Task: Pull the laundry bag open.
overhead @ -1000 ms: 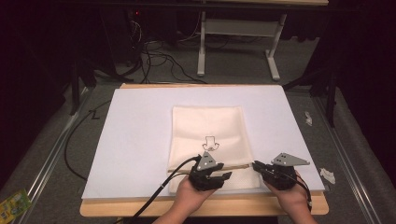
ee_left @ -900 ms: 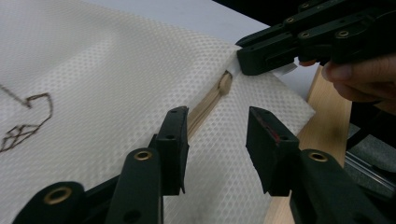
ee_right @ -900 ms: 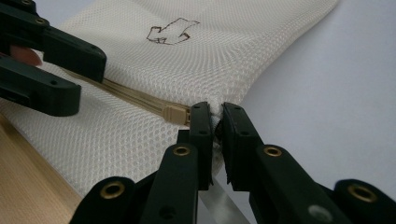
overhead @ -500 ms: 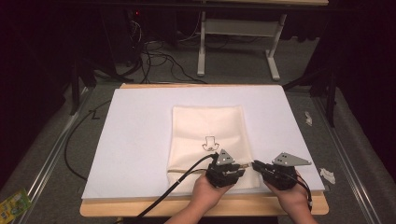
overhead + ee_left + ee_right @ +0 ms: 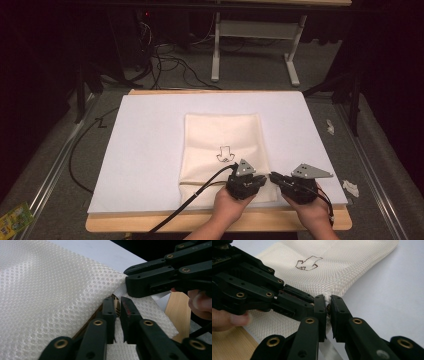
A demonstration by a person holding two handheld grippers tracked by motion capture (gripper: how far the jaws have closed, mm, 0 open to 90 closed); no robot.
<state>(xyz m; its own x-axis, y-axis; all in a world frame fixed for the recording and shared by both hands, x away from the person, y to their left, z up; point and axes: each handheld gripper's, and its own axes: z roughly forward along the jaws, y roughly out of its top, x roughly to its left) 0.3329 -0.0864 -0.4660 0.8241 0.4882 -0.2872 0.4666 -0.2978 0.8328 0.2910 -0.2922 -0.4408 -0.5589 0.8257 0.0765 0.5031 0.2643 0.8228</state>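
Seeing cream mesh bag [image 5: 223, 150] flat on white sheet [image 5: 145, 145], near desk [image 5: 280, 220] front edge, right of centre; arrow drawing on it. We note left gripper [image 5: 246, 184] at bag's front right corner, jaws nearly closed, pinching mesh edge [image 5: 117, 315]. Right gripper [image 5: 280, 180] just beside it, jaws nearly closed on same corner [image 5: 327, 305]. Grippers almost touching.
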